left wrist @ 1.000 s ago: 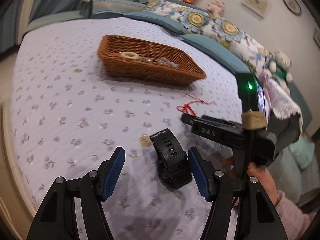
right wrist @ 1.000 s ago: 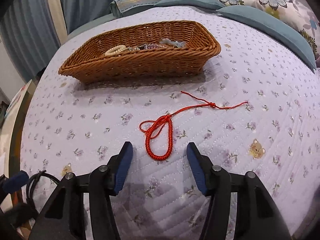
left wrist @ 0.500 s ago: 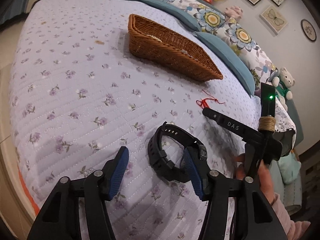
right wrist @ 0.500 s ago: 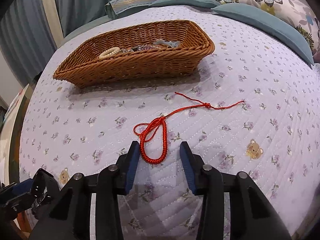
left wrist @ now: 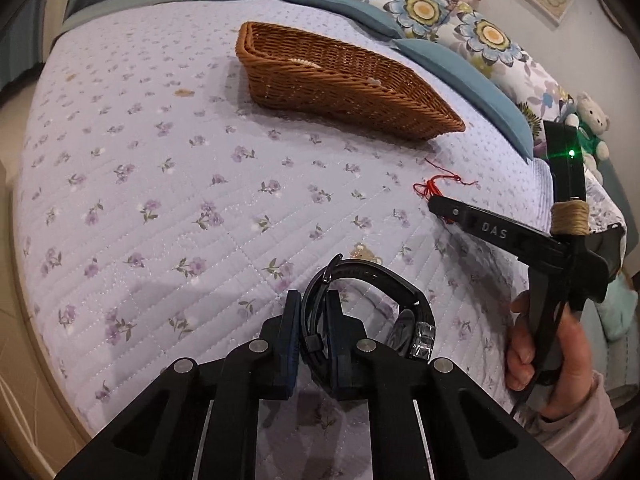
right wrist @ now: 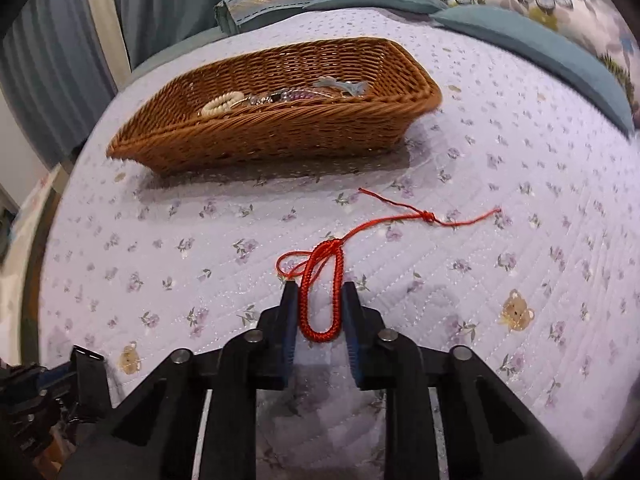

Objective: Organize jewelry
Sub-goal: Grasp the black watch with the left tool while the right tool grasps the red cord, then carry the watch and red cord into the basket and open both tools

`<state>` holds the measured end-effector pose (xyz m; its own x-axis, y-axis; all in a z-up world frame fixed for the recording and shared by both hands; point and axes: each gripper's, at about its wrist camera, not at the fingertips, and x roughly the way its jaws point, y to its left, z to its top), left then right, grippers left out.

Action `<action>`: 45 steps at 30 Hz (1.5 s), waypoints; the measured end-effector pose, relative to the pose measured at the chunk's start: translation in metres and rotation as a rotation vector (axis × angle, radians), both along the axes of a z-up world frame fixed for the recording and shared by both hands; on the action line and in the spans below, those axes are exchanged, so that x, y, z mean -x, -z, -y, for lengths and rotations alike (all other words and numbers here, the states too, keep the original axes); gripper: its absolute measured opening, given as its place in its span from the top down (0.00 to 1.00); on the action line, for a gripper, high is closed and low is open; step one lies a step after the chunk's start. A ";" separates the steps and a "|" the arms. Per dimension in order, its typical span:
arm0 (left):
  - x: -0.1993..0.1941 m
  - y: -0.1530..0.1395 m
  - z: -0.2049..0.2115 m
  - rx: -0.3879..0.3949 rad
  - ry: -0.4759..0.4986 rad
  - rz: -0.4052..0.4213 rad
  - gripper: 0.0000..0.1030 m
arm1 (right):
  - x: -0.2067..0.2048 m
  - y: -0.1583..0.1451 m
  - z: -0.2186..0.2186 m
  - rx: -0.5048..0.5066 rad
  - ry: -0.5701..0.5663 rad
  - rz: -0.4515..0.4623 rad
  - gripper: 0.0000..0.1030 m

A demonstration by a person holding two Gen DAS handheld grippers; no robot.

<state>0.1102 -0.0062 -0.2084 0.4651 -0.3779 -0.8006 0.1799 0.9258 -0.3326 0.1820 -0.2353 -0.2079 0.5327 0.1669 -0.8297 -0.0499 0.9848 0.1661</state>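
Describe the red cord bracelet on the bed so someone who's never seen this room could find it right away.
Start at the wicker basket on the lilac flowered bedspread. Just in front of it lies the red cord bracelet, its braided loop between the pads of the right gripper. It is the only red thing there, with thin knotted tails trailing off.

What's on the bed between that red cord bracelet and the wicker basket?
Nothing: the right wrist view shows only bare floral quilt between the red cord bracelet and the wicker basket.
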 end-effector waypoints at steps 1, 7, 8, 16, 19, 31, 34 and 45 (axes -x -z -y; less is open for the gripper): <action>0.000 -0.001 -0.001 0.009 -0.003 -0.002 0.89 | 0.001 -0.001 0.003 -0.017 -0.007 -0.001 0.84; 0.000 -0.007 -0.009 0.087 -0.018 -0.007 0.89 | 0.024 -0.019 0.026 -0.143 -0.024 0.061 0.87; 0.000 -0.009 -0.011 0.103 -0.019 -0.009 0.89 | 0.026 -0.022 0.031 -0.162 -0.018 0.068 0.87; -0.008 -0.035 -0.016 0.179 -0.026 0.030 0.89 | 0.033 -0.077 0.061 -0.289 0.004 0.164 0.87; -0.018 -0.055 -0.017 0.172 -0.024 0.075 0.89 | 0.027 -0.103 0.064 -0.315 -0.012 0.205 0.87; -0.117 -0.129 -0.017 0.175 -0.053 0.219 0.89 | -0.050 -0.186 0.035 -0.209 -0.124 0.335 0.87; -0.147 -0.134 -0.013 0.164 -0.065 0.229 0.89 | -0.082 -0.181 0.028 -0.204 -0.139 0.319 0.87; -0.245 -0.090 0.016 0.005 -0.131 0.174 0.89 | -0.183 -0.097 0.005 -0.199 -0.145 0.144 0.87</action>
<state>0.3554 -0.0223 -0.1183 0.6415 -0.3088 -0.7022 0.1131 0.9435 -0.3116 0.3655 -0.2399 -0.1109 0.6016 0.4020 -0.6902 -0.2252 0.9144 0.3363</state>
